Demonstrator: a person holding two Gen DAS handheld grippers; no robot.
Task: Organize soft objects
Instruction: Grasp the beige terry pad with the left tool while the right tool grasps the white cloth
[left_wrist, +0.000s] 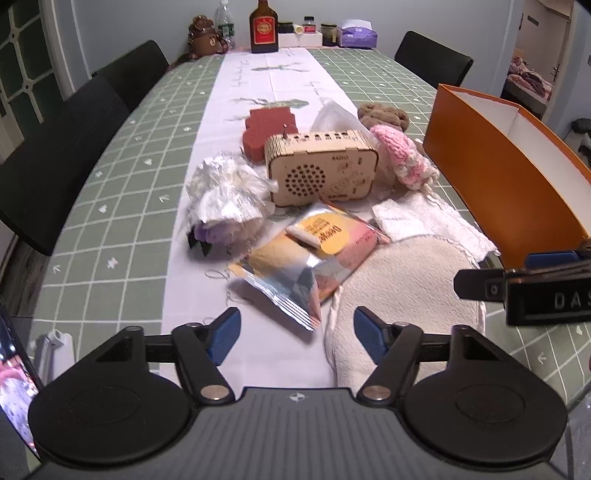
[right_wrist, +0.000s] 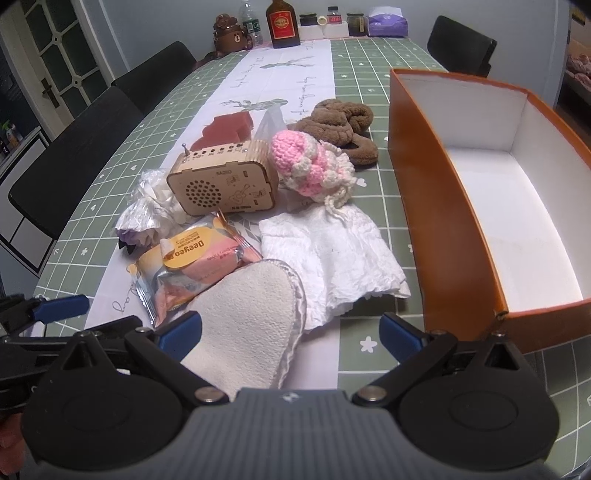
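Green checked tablecloth (right_wrist: 351, 85), black chairs (left_wrist: 66, 155)

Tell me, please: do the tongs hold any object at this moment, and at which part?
Nothing is held. The left tongs and the right tongs are both open over the cream pad, not pressing it.

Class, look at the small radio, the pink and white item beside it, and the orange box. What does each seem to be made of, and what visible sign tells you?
Radio: thin pale plywood, unpainted, probably laser-cut; finger-jointed edges and dark cut holes.
Pink and white item: crocheted yarn, matte; looped stitches and dangling strands.
Orange box: likely cardboard, smooth orange outside, plain white inside; thin straight walls.
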